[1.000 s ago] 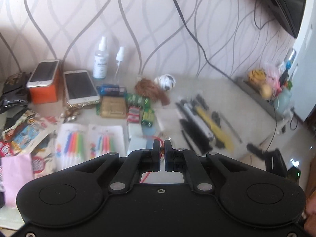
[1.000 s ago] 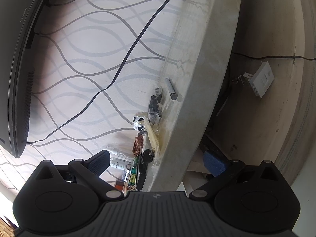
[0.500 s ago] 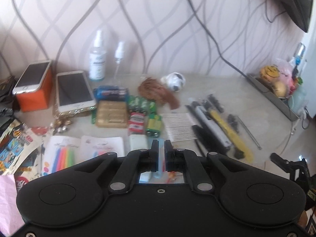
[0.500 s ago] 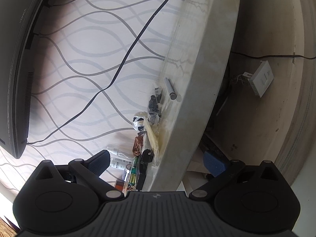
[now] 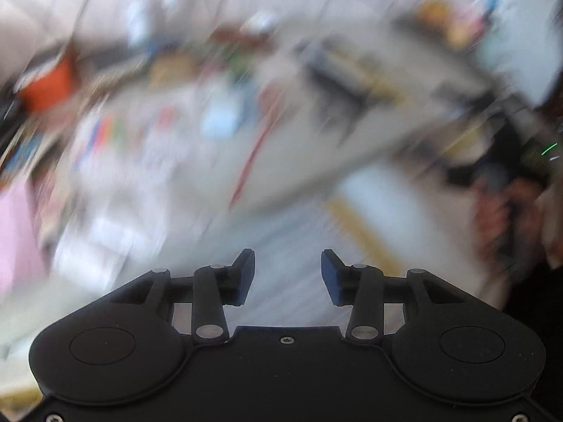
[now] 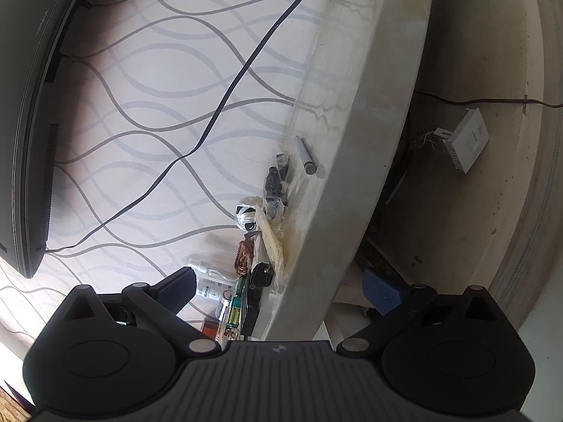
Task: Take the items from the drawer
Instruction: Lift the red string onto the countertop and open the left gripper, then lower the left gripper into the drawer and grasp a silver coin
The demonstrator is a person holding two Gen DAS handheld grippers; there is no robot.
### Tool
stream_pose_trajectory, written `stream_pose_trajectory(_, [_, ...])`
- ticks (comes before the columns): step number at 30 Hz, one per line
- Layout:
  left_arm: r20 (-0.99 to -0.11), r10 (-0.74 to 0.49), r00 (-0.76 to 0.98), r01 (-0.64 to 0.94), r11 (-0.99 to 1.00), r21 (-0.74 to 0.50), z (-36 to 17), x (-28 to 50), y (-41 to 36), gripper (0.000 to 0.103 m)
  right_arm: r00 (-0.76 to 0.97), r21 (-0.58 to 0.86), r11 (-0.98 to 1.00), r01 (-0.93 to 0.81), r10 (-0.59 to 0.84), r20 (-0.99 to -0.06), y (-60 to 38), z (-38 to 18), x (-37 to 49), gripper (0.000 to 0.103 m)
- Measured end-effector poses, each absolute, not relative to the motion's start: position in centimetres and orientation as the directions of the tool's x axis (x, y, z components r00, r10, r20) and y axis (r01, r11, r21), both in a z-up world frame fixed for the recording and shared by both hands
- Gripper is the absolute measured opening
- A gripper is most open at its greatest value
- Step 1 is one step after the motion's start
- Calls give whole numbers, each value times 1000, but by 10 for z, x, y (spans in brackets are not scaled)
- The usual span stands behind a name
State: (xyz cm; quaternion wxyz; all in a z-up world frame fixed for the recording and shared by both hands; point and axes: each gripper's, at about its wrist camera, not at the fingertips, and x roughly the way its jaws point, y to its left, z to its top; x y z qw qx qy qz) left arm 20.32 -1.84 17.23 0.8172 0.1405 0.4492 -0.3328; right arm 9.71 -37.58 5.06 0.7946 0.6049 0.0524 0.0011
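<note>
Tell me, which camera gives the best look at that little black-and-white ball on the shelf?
The right wrist view: the black-and-white ball shows sharp there, lying on the shelf by the wall. The left wrist view is smeared by motion, leaving only a pale blur near the top where it may be.

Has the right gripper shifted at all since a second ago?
No. The right gripper has kept its place: the grey stone shelf edge and small grey metal cylinder sit where they did before.
</note>
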Motion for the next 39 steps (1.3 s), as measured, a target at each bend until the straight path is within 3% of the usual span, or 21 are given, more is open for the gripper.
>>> stream_pose_trajectory(3, [-868, -226, 442, 523, 851, 45, 133, 213, -4, 40, 994, 959, 275, 64, 65, -85, -375, 51, 97, 103])
stream_pose_trajectory(6, [-864, -147, 481, 387, 920, 59, 106, 228, 13, 38, 994, 957, 281, 68, 64, -90, -374, 52, 96, 103])
stream_pose_trajectory(11, [-839, -134, 527, 298, 954, 35, 91, 236, 19, 38, 993, 953, 292, 78, 58, -99, -373, 54, 96, 103])
stream_pose_trajectory(22, [-852, -139, 505, 261, 965, -3, 75, 245, 25, 38, 992, 951, 296, 85, 60, -108, -373, 53, 97, 103])
stream_pose_trajectory(27, [-852, -147, 503, 277, 961, -2, 76, 242, 26, 16, 992, 950, 300, 90, 57, -112, -372, 53, 97, 103])
stream_pose_trajectory(35, [-883, -167, 440, 316, 949, -22, 80, 234, 30, 15, 992, 949, 302, 93, 54, -115, -373, 55, 99, 103])
stream_pose_trajectory(37, [-889, -188, 417, 321, 946, -49, 83, 231, 33, 0, 992, 949, 301, 93, 54, -114, -373, 55, 100, 103])
stream_pose_trajectory(39, [-892, -220, 396, 326, 941, -88, 89, 227, 36, 0, 992, 949, 301, 93, 53, -114, -373, 55, 100, 103])
